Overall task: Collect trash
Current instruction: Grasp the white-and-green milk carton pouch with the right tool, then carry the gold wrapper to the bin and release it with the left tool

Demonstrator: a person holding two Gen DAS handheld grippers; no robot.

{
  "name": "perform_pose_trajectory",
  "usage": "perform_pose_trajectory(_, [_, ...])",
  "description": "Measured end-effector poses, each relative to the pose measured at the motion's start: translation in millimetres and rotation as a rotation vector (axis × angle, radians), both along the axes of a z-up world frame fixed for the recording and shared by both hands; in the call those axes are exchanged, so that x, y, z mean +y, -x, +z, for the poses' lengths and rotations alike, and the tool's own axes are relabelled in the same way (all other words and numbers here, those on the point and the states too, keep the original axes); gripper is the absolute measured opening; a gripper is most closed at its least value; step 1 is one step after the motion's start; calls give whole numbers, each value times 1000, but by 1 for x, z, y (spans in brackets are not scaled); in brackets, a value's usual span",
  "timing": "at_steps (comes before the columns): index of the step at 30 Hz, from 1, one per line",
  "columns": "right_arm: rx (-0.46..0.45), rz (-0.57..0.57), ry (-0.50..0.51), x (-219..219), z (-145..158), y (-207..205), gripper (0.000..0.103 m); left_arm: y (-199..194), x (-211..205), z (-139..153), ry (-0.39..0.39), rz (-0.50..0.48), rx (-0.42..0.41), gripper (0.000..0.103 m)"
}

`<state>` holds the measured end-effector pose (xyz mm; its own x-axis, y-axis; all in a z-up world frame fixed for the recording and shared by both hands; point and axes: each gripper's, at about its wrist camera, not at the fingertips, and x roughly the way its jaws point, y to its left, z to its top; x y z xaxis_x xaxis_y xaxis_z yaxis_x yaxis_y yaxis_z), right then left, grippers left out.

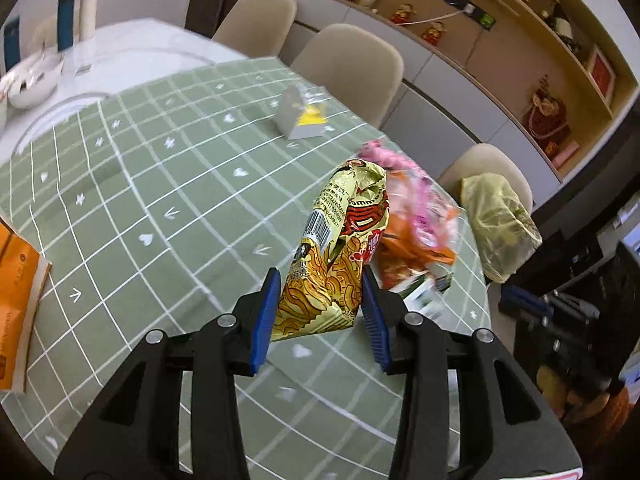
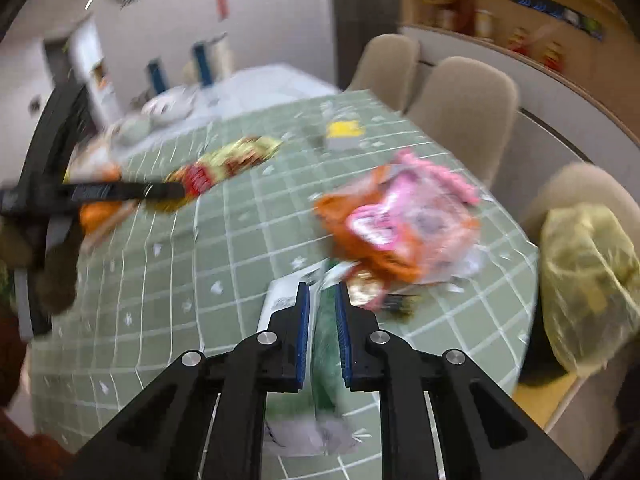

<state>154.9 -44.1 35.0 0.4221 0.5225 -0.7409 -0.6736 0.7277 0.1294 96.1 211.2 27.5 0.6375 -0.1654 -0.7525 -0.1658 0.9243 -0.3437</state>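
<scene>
Left wrist view: left tool [image 1: 320, 304], half-open, grips a crinkled yellow noodle packet [image 1: 336, 248]; right tool [image 2: 322, 320], nearly closed, pinches a green-and-white plastic wrapper [image 2: 326, 344].

Yellow noodle packet [image 1: 340, 248]: barcode and small print lines, characters too small to read. Orange packet [image 1: 16, 280]: faint lettering, illegible.

Even, soft indoor light fills both views, with faint shadows on the green checked tablecloth [image 1: 168, 184]. The left wrist view is mostly sharp; the yellow noodle packet [image 1: 340, 248] shows readable print, though the pink wrapper [image 1: 404, 184] smears. The right wrist view is heavily motion-blurred (nearly everywhere). Fisheye curvature bends the grid lines, and corners go black.
</scene>
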Motion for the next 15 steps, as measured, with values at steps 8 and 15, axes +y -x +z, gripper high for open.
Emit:
perform_pose_trajectory(8, [117,102,-48,-27,-23,-3,59,8,-43,11,-51,69,12,38])
perform_pose_trajectory(15, [55,178,116,22,-63,17,59,37,-56,-16,10,228,61,38])
